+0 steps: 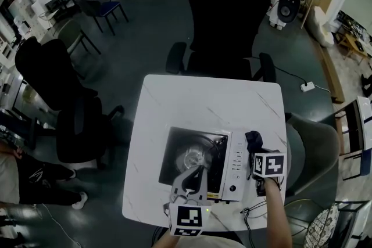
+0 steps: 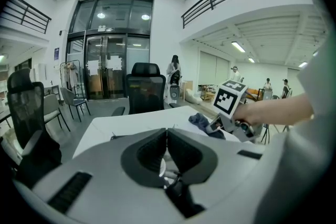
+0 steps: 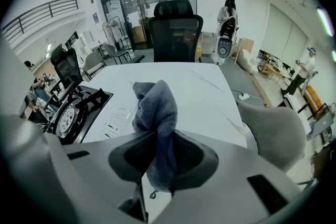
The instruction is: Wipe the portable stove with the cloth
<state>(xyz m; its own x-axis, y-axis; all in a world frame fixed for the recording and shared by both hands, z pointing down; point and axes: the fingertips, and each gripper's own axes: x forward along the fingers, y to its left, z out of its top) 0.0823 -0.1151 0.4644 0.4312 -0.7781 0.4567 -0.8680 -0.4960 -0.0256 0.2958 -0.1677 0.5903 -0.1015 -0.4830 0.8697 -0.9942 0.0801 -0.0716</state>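
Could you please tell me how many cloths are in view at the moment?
1. The dark cloth is clamped in the right gripper, held over the white table just right of the portable stove. No other cloth shows, though one could be hidden.

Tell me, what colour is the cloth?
The cloth is plain dark bluish grey, best seen in the right gripper view, pinched between the jaws.

Your head camera looked steeply down on the white table (image 1: 192,101). The left gripper (image 2: 167,136) and right gripper (image 3: 157,139) carried close cameras facing across that tabletop toward the black chair (image 1: 226,9), shared by all views.
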